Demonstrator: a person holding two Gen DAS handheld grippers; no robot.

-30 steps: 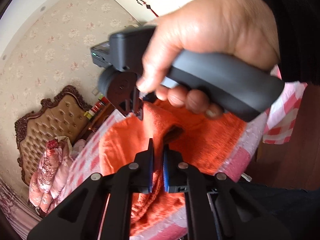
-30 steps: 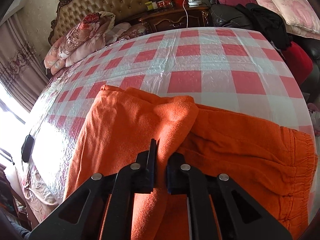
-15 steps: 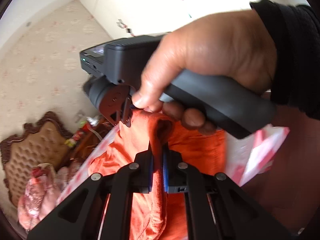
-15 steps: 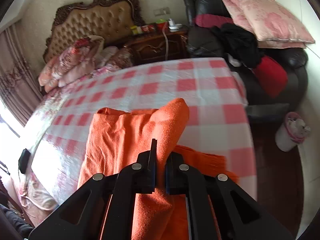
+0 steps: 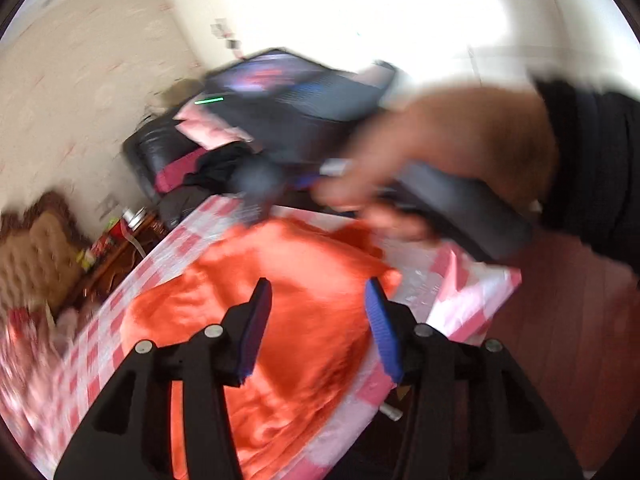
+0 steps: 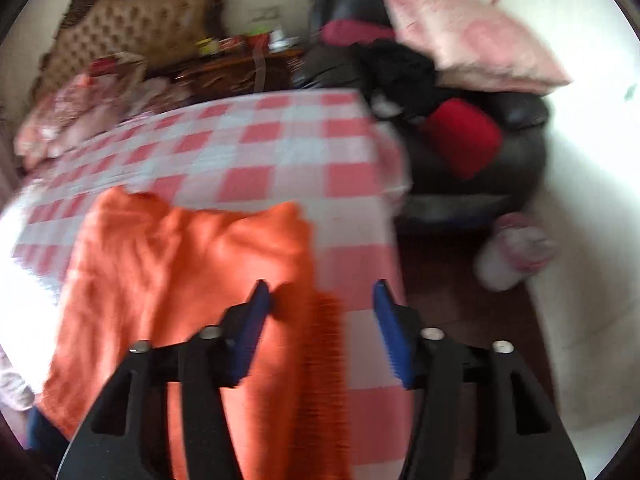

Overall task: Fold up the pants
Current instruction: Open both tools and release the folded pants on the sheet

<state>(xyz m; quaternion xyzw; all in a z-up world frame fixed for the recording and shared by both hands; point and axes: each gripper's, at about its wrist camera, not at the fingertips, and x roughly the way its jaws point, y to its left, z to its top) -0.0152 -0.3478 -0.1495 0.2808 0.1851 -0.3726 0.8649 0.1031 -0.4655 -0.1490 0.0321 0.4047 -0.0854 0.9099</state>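
Orange pants [image 6: 184,272] lie folded over on the pink-and-white checked bed cover [image 6: 280,152], near the bed's corner. My right gripper [image 6: 320,300] hovers above their right edge, its jaws opening, with cloth below the gap but not pinched. In the left wrist view the same pants [image 5: 296,300] spread under my left gripper [image 5: 316,300], whose jaws are also opening with nothing pressed between the blue pads [image 5: 380,328]. A hand in a black sleeve holds the right gripper's body [image 5: 320,120] above the far edge of the pants; that view is blurred.
A tufted brown headboard [image 6: 132,28] and floral pillows [image 6: 80,100] stand at the bed's far end. A wooden nightstand [image 6: 240,64] and a black leather chair [image 6: 480,128] piled with cushions and clothes are beside it. A small bin [image 6: 512,252] sits on the dark floor.
Both grippers were shut on raised folds of the orange pants; now both stand apart and the cloth has dropped flat onto the bed. Both views have swung toward the bed's corner.
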